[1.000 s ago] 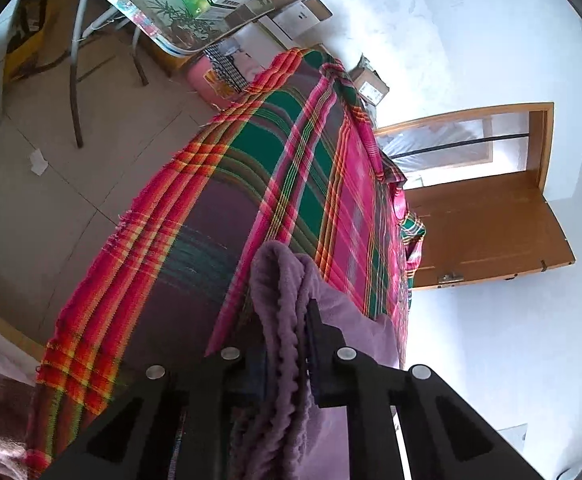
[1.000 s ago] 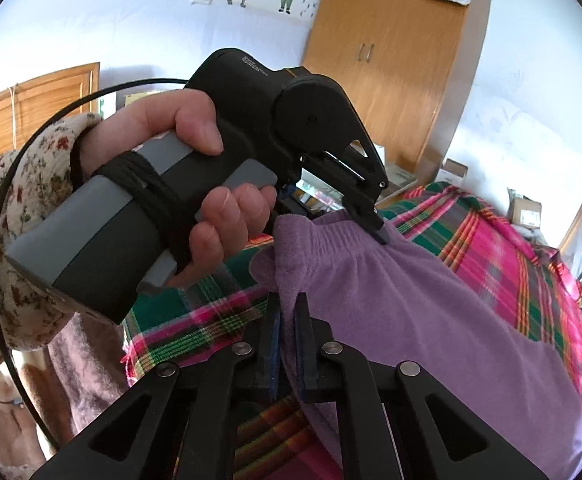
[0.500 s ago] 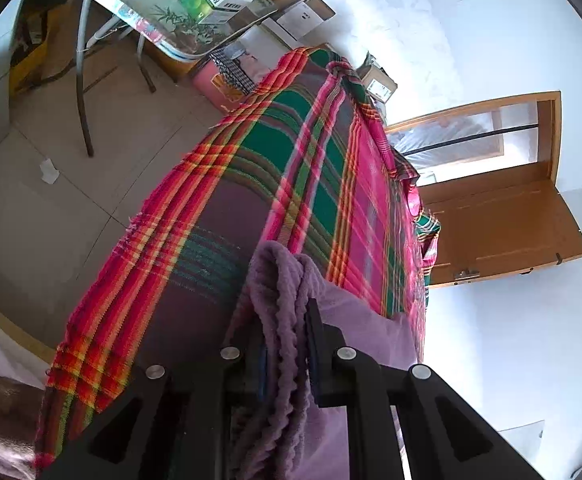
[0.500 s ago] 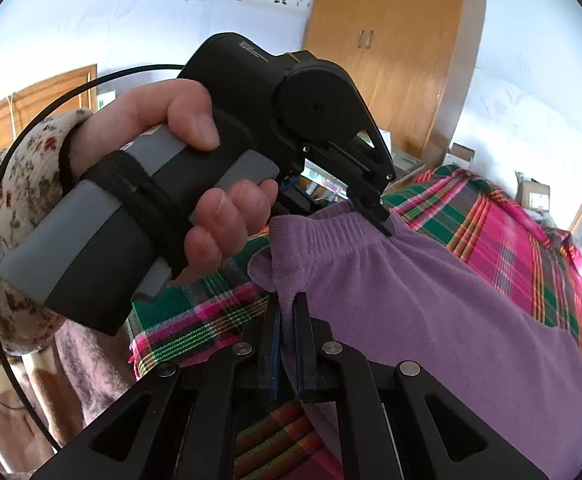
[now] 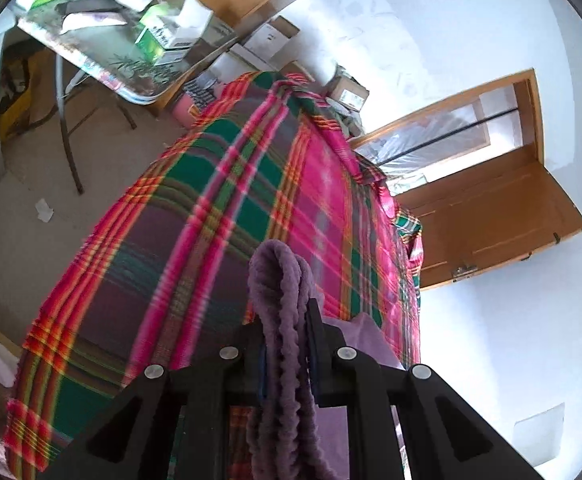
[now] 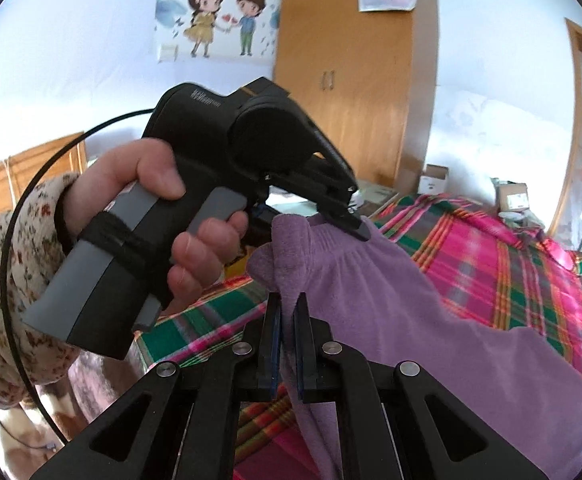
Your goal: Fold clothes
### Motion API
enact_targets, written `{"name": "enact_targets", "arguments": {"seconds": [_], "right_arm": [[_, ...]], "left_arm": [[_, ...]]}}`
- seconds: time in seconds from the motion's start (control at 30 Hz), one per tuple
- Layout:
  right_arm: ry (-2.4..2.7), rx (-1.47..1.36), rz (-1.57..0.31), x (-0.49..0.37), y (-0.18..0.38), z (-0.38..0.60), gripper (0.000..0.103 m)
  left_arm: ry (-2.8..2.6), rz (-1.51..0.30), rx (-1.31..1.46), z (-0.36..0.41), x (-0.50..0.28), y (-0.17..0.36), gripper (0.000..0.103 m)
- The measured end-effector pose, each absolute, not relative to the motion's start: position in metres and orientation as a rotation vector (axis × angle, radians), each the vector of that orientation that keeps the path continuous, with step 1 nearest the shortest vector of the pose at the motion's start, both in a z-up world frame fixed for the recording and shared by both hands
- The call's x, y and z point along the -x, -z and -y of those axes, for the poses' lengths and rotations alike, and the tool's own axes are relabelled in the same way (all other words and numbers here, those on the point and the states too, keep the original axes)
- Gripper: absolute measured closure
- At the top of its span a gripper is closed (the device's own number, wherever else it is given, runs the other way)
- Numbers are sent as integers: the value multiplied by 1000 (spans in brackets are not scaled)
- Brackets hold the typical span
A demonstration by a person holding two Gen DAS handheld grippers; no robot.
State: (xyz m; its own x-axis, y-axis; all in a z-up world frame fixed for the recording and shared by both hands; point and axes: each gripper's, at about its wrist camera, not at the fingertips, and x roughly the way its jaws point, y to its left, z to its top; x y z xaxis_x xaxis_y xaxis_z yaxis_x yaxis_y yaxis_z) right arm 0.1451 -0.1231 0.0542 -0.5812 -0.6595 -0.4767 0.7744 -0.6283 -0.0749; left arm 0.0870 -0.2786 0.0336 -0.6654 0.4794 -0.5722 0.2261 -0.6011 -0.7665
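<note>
A: Left wrist view: left gripper [image 5: 285, 344] clenched on the purple garment [image 5: 279, 320]. Gathered, ribbed edge of it loops up between the two fingers and hangs down past them.

B: Right wrist view agrees. Right gripper [image 6: 287, 340] is clamped on a fold of the same garment [image 6: 411, 320], near its gathered edge. Left gripper [image 6: 355, 226] shows here too, tip pinching that edge just beyond and above the right one.

A: Where does the garment sit?

B: Over the plaid cloth [image 6: 511, 260] that covers the bed. The gripped end is lifted off it; the rest spreads away to the lower right, lying on the cloth.

A: Plaid cloth [image 5: 211, 220] runs long in my view, pink, green and orange, draped down at the near side toward the tiled floor [image 5: 19, 208].

B: A hand [image 6: 171, 216] holds the left gripper's grey handle, floral sleeve [image 6: 7, 280] at the wrist, black cable looping behind.

A: Background on my side: a table [image 5: 103, 60] with boxes on it, an open wooden door [image 5: 491, 220].

B: Mine: a wardrobe [image 6: 355, 80], a cartoon sticker [image 6: 219, 20] of two children on the white wall.
</note>
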Motion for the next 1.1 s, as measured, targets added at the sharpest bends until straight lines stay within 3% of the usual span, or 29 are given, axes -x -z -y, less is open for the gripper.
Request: {"name": "enact_targets", "arguments": {"seconds": [0.6,1.1], "right_arm": [[2360,-441,-206,-165,-87,33,97],[2468,-441,-135,-170,-88,-32,97]], "left_arm": [[-2385,1083,1150,188,-65,-92,87],[-2345,1037,1181,126,-49,-93,87]]}}
